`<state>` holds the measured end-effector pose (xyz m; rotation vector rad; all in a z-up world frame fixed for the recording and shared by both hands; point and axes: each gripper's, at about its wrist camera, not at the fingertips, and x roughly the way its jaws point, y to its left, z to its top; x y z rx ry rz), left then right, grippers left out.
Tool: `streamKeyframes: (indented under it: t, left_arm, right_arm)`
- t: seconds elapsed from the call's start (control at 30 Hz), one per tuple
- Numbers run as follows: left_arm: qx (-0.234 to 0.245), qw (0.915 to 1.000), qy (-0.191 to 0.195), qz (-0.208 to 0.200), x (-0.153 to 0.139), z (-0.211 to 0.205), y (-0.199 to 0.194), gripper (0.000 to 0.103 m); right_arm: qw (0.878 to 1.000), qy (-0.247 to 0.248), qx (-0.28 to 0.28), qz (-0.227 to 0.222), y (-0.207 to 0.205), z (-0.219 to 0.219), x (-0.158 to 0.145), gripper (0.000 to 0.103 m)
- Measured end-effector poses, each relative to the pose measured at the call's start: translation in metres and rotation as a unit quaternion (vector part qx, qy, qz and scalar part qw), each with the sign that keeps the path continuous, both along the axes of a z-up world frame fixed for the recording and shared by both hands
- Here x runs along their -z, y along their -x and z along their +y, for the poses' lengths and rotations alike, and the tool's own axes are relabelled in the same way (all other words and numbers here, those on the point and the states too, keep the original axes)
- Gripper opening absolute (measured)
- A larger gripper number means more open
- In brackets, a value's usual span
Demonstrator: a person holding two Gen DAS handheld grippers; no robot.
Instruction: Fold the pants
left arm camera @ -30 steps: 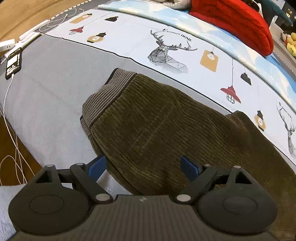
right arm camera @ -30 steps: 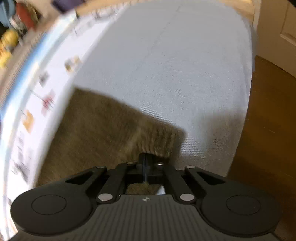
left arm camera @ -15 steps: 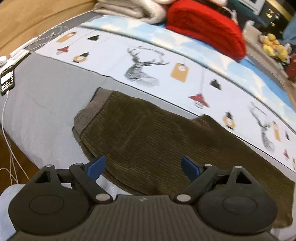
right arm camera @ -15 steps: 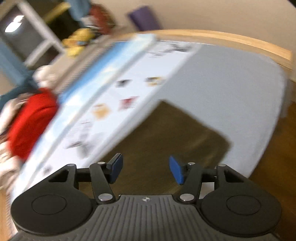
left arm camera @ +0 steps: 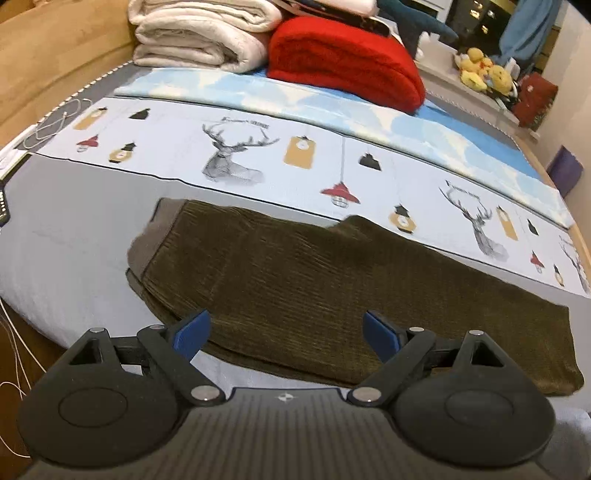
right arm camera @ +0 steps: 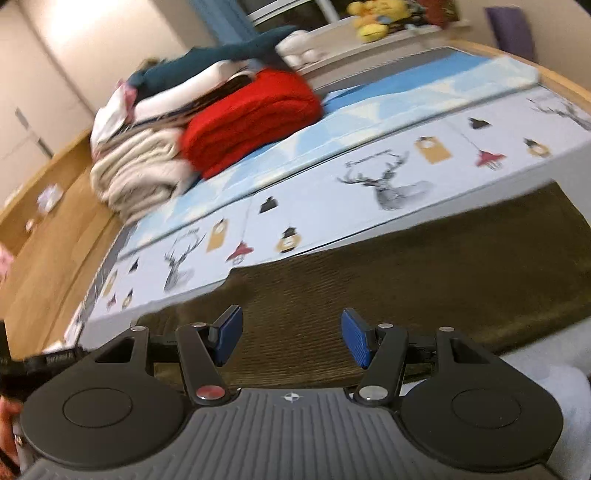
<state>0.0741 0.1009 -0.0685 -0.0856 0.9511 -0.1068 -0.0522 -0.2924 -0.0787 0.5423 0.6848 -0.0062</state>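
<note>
Dark olive corduroy pants (left arm camera: 332, 284) lie flat on the grey bed sheet (left arm camera: 74, 236), folded lengthwise, with the grey ribbed waistband (left arm camera: 151, 236) at the left and the leg ends at the right. They also show in the right wrist view (right arm camera: 424, 273). My left gripper (left arm camera: 286, 334) is open and empty, held above the near edge of the pants. My right gripper (right arm camera: 290, 339) is open and empty, above the near edge of the pants.
A deer-print blanket (left arm camera: 258, 155) lies behind the pants. A red folded blanket (left arm camera: 343, 62) and cream folded blankets (left arm camera: 199, 33) are stacked at the back. White cables (left arm camera: 51, 125) lie at the left bed edge, and a wooden bed frame (right arm camera: 48, 236) is at the side.
My right gripper let go of the pant leg end, opened and swung round to face the bed's back. My left gripper pulled back and up, so more of the pants shows.
</note>
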Motion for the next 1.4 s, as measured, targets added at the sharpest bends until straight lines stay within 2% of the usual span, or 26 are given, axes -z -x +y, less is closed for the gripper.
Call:
streamKeyframes:
  t: [0.2, 0.37, 0.53, 0.7, 0.83, 0.9, 0.93, 1.0, 1.13, 1.23, 1.27, 1.37, 1.4]
  left_arm:
    - [-0.032, 0.9993, -0.013, 0.009, 0.019, 0.027, -0.033, 0.092]
    - [-0.103, 0.9937, -0.017, 0.04, 0.054, 0.063, -0.076, 0.092]
    - [-0.146, 0.9875, -0.006, 0.06, 0.085, 0.089, -0.113, 0.092]
    - [-0.184, 0.9806, -0.004, 0.067, 0.113, 0.108, -0.133, 0.093]
    - [-0.23, 0.9672, -0.016, 0.107, 0.13, 0.127, -0.143, 0.093]
    - [-0.232, 0.9656, -0.013, 0.116, 0.137, 0.135, -0.146, 0.093]
    - [-0.232, 0.9653, -0.011, 0.12, 0.139, 0.138, -0.147, 0.1]
    - [-0.243, 0.9623, -0.02, 0.121, 0.141, 0.144, -0.147, 0.103]
    - [-0.241, 0.9629, -0.012, 0.122, 0.143, 0.152, -0.148, 0.103]
    - [-0.244, 0.9622, -0.014, 0.121, 0.144, 0.151, -0.147, 0.103]
    - [-0.245, 0.9619, -0.017, 0.12, 0.144, 0.149, -0.147, 0.103]
    - [-0.251, 0.9603, -0.024, 0.119, 0.145, 0.149, -0.148, 0.103]
    - [-0.252, 0.9599, -0.027, 0.12, 0.145, 0.15, -0.148, 0.103]
  right_arm:
    - [1.0, 0.007, -0.021, 0.017, -0.025, 0.024, 0.001, 0.061]
    - [0.997, 0.026, -0.047, 0.05, -0.07, 0.036, 0.016, 0.061]
    - [0.991, 0.047, -0.096, 0.084, -0.137, 0.054, 0.028, 0.06]
    - [0.984, 0.06, -0.146, 0.082, -0.224, 0.088, 0.043, 0.058]
    - [0.977, 0.071, -0.182, 0.086, -0.298, 0.119, 0.07, 0.057]
    - [0.974, 0.082, -0.187, 0.095, -0.327, 0.133, 0.088, 0.056]
    - [0.972, 0.088, -0.191, 0.103, -0.341, 0.14, 0.099, 0.055]
    - [0.97, 0.099, -0.185, 0.119, -0.36, 0.148, 0.118, 0.055]
    - [0.965, 0.088, -0.189, 0.161, -0.383, 0.157, 0.15, 0.055]
    - [0.963, 0.087, -0.198, 0.162, -0.385, 0.165, 0.16, 0.056]
    - [0.96, 0.087, -0.211, 0.164, -0.385, 0.17, 0.163, 0.053]
    - [0.945, 0.14, -0.253, 0.154, -0.38, 0.187, 0.166, 0.021]
    - [0.942, 0.157, -0.259, 0.144, -0.378, 0.192, 0.163, 0.016]
